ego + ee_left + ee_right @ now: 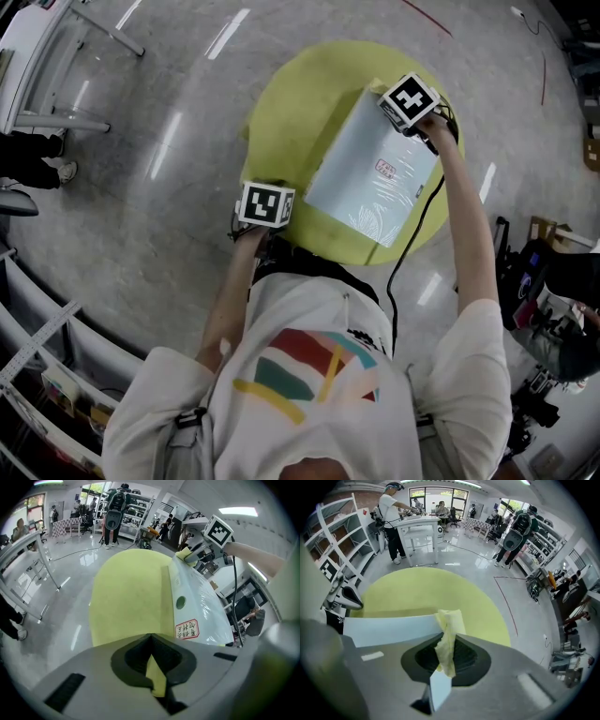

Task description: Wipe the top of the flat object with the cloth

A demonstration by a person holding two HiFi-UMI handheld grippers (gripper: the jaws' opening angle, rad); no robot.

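The flat object is a pale blue board (pixel 370 173) with a red-framed label (pixel 385 169). It lies on a round yellow-green surface (pixel 281 112). My right gripper (pixel 392 94) is at the board's far corner, shut on a pale yellow cloth (pixel 449 620) that bunches up out of the jaws and rests at the board's edge (pixel 389 627). From the left gripper view the cloth (pixel 186 555) shows at that far corner. My left gripper (pixel 267 202) is shut at the near left rim of the yellow surface, beside the board. Only yellow (pixel 157 677) shows through its slit.
A white table frame (pixel 56 66) stands on the grey floor at the far left, and shelving (pixel 37 356) runs along the near left. A black cable (pixel 412 234) trails from the right gripper. Gear (pixel 534 281) crowds the right side. People (pixel 393 522) work in the background.
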